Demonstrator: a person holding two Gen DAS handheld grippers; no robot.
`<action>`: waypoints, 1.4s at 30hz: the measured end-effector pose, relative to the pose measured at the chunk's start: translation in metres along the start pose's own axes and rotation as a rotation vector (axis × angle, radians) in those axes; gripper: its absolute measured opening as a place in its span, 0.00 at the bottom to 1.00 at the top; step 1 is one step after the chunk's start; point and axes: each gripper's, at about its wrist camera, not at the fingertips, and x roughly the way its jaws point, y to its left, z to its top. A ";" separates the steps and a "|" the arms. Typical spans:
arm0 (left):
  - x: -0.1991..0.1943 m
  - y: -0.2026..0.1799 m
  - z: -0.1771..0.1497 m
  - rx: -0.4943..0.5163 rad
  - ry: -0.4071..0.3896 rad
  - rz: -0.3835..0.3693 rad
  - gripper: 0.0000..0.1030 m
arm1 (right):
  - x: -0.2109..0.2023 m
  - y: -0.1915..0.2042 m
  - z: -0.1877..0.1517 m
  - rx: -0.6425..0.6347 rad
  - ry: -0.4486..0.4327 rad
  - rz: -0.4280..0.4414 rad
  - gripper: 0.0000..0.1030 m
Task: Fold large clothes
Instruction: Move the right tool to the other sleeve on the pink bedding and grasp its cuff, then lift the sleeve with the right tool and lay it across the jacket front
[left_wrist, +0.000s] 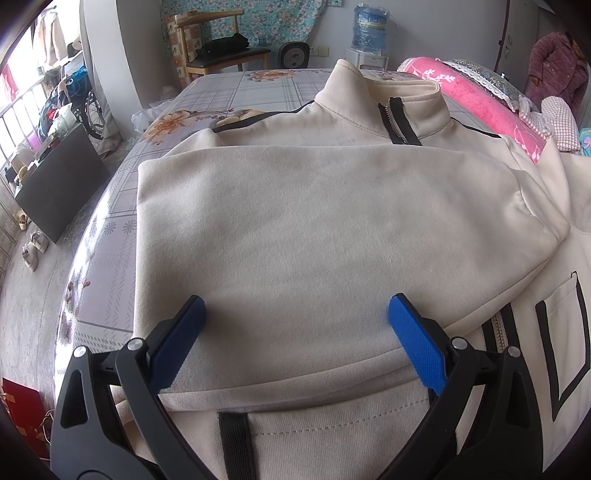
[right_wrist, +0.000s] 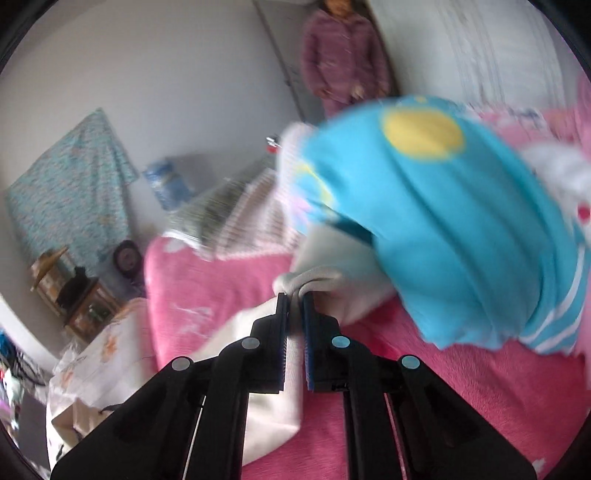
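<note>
A cream zip-up jacket (left_wrist: 314, 229) with black trim lies on the bed, its collar (left_wrist: 384, 99) at the far end and one sleeve folded across the chest. My left gripper (left_wrist: 295, 310) stands open just above that folded sleeve, blue pads spread wide with nothing between them. In the right wrist view my right gripper (right_wrist: 295, 299) is shut on a fold of the cream jacket's fabric (right_wrist: 317, 284), lifted over a pink blanket (right_wrist: 207, 288). The view there is blurred.
The bed sheet (left_wrist: 229, 96) is floral grey. A pink blanket roll (left_wrist: 476, 99) and a blue-and-yellow cloth (right_wrist: 424, 206) lie at the right side. A person in purple (right_wrist: 343, 55) stands by the wall. A chair (left_wrist: 221, 51), a water jug (left_wrist: 369, 29) and a dark cabinet (left_wrist: 59, 184) stand around the bed.
</note>
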 end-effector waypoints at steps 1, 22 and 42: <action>0.000 0.000 0.001 0.000 0.000 -0.001 0.93 | -0.006 0.011 0.003 -0.023 -0.010 0.013 0.08; 0.000 -0.001 0.002 -0.001 -0.002 -0.001 0.93 | -0.166 0.238 -0.116 -0.613 0.039 0.535 0.09; -0.011 0.018 -0.001 -0.099 -0.047 -0.140 0.93 | -0.112 0.159 -0.247 -0.482 0.558 0.568 0.54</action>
